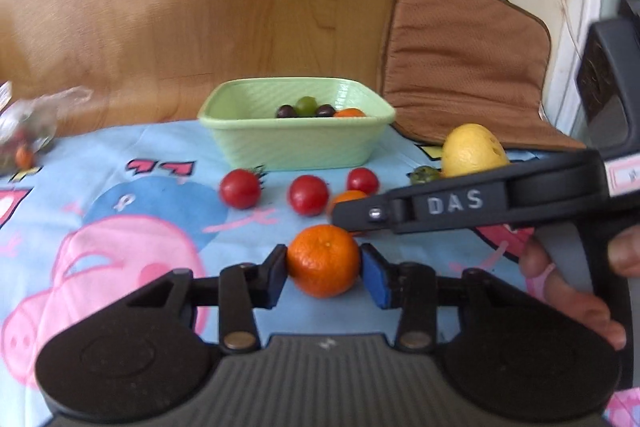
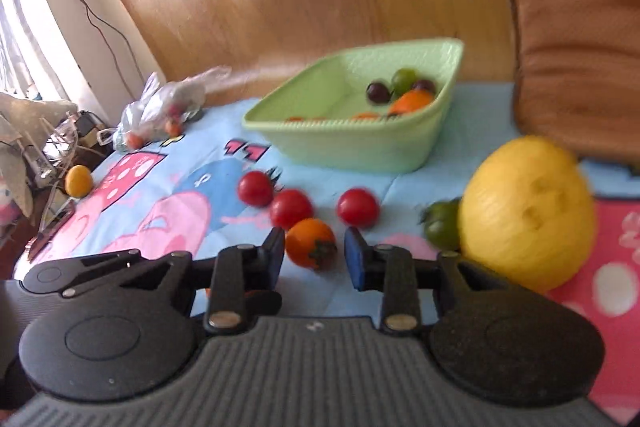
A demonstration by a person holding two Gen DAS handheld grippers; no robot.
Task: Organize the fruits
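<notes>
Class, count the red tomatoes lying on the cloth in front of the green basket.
3. Left tomato, middle tomato and right tomato sit in a row before the green basket. The right gripper's arm may hide others.
</notes>
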